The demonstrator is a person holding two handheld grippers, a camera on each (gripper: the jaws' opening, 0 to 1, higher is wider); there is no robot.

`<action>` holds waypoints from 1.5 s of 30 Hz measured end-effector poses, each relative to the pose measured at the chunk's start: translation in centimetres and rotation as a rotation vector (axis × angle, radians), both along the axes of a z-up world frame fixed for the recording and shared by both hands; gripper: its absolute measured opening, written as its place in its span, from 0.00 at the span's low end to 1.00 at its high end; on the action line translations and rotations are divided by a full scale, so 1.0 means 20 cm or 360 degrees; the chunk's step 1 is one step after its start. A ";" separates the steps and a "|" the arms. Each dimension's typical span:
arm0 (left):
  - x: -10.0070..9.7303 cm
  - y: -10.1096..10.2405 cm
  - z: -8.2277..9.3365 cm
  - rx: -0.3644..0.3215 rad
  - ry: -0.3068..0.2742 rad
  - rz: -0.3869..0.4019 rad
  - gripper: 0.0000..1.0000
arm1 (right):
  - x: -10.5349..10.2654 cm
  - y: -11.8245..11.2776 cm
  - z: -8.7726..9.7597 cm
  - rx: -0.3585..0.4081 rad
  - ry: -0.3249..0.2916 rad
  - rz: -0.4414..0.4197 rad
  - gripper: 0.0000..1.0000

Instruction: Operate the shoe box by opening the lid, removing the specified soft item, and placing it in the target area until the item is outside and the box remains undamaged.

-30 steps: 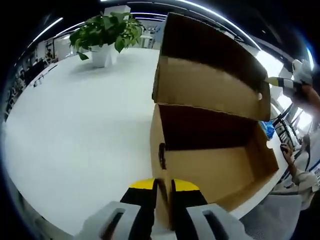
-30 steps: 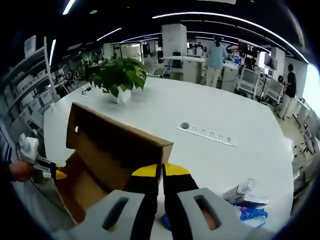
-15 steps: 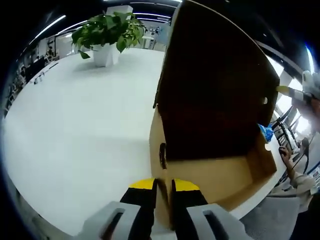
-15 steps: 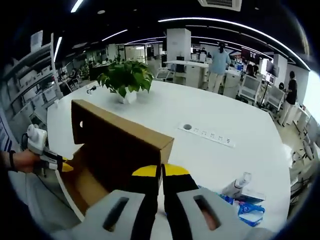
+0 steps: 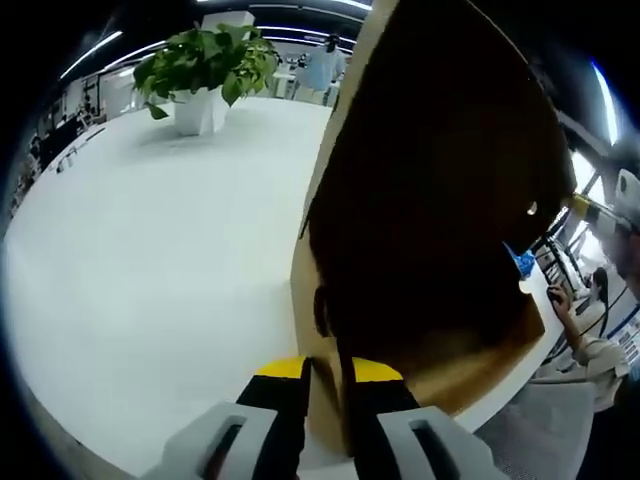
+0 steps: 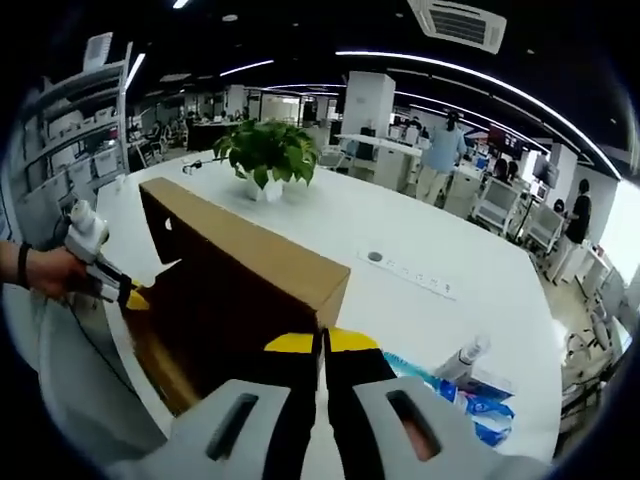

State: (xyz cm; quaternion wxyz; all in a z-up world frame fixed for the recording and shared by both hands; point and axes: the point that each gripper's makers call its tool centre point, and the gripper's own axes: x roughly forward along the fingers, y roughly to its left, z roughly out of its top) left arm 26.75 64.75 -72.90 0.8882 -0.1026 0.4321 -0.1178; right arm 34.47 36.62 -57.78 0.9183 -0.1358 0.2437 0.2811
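white and broad, the round-edged tabletop (image 5: 150, 250) ran back into an open-plan office of ceiling light strips, shelving and desks, with a few people standing far off. a leafy green plant in a white pot (image 5: 203, 75) stood on the far part of the table, well apart from the box. in the right gripper view a strip of white sockets (image 6: 405, 275) lay set into the table surface, and a small white bottle (image 6: 462, 357) and crumpled blue packaging (image 6: 478, 409) lay near the table's edge, beyond the box.

the brown cardboard shoe box (image 5: 420, 370) sat at the near edge of the table, its hinged lid (image 5: 440, 160) raised steeply so that its dark underside hid most of the interior; what lay inside could not be seen, so the soft item's place could not be told.

the left gripper (image 5: 325, 375), black jaws with yellow tips, was closed on the box's near side wall, one jaw on each face of the cardboard. the right gripper (image 6: 322, 350), of the same make, was pinched on the front edge of the lid (image 6: 250, 250), holding it up. in the right gripper view the left gripper showed at the box's far end, held in a person's hand (image 6: 50, 272).
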 end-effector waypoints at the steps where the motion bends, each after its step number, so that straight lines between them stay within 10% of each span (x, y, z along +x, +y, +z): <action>1: 0.00 0.00 0.00 0.0005 -0.0004 -0.0005 0.14 | -0.01 0.00 -0.01 -0.0002 0.0000 0.0006 0.00; 24: -0.01 0.00 0.36 0.0019 -0.0387 -0.0201 0.04 | -0.27 -0.02 -0.18 -0.0111 0.0023 0.0124 0.01; 45: -0.15 0.00 0.28 -0.0016 -0.0351 -0.0217 0.00 | -0.45 0.02 -0.47 -0.0050 0.0231 0.0077 0.00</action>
